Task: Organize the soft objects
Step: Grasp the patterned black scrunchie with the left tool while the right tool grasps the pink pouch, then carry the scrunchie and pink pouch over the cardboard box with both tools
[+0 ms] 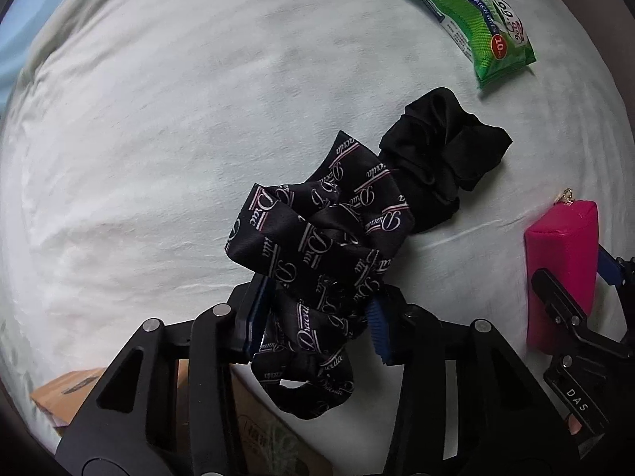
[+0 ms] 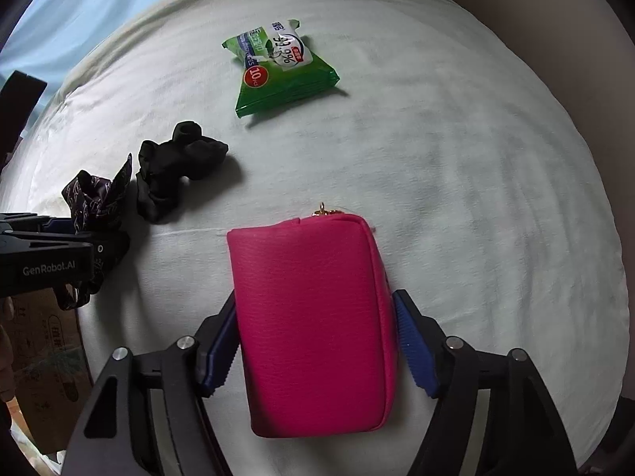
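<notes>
The left claw (image 1: 317,317) is clamped on a black satin scarf-scrunchie printed with pale script lettering (image 1: 317,254), its loops bunched between the blue pads and a tail hanging below; the far end rests on the pale sheet-covered bed (image 1: 158,139), touching a plain black satin scrunchie (image 1: 440,158) that lies loose beside it. The right claw (image 2: 317,341) stands around a bright pink zipped leather-look pouch (image 2: 313,317); the left pad seems to press its side, the right pad shows a sliver of gap, so I would call it closing on the pouch rather than firmly shut. A green foil packet of wet wipes (image 2: 278,75) lies farther off, well apart from the rest. A cardboard box (image 2: 43,357) sits beyond the bed's near edge; it may be the destination. By the look of it little is sorted yet; two items are in hand, two lie untouched.
</notes>
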Tool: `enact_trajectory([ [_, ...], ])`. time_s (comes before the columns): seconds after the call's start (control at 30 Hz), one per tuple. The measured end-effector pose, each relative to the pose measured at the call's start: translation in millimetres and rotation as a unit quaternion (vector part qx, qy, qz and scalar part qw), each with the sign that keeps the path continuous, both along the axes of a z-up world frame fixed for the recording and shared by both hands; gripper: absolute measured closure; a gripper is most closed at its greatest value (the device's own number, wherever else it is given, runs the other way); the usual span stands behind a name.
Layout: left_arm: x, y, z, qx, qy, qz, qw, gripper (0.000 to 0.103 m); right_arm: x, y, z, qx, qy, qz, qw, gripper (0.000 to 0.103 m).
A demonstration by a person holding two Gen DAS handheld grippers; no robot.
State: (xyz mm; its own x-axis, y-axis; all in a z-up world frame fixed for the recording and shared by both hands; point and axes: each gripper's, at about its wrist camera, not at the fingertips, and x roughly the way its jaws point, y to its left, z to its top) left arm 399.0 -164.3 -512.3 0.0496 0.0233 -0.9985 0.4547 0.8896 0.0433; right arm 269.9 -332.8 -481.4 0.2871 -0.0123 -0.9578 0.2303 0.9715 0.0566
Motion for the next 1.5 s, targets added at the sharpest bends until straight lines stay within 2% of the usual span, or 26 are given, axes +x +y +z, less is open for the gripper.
enact_trajectory([
  [0.33, 5.0, 14.4, 17.4, -0.028, 0.009, 0.043, 0.9986, 0.07, -5.6, -10.0, 11.7, 0.015, -0.007, 0.006, 1.0, 0.054],
  [0.67, -25.5, 9.4, 81.3, -0.052, -0.029, 0.043, 0.9973, 0.07, -32.2, -22.9, 56.2, 0.019, -0.031, -0.017, 0.999, 0.055],
  [0.93, -78.9, 11.9, 158.2, -0.078, -0.076, 0.061, 0.9922, 0.07, -52.5, -23.8, 132.3, 0.003, -0.082, -0.002, 0.997, 0.055],
  [1.1, -117.1, 27.0, 212.3, -0.104, -0.111, 0.093, 0.984, 0.07, -71.7, -15.4, 188.8, 0.001, -0.125, 0.022, 0.992, 0.055],
  [1.27, -147.1, 53.6, 261.1, -0.132, -0.136, 0.133, 0.9728, 0.07, -86.4, 6.8, 238.7, 0.01, -0.157, 0.055, 0.986, 0.055],
  [1.5, -178.5, 117.2, 308.8, -0.134, -0.175, 0.172, 0.9601, 0.07, -103.7, 61.4, 284.5, 0.037, -0.183, 0.101, 0.977, 0.055],
])
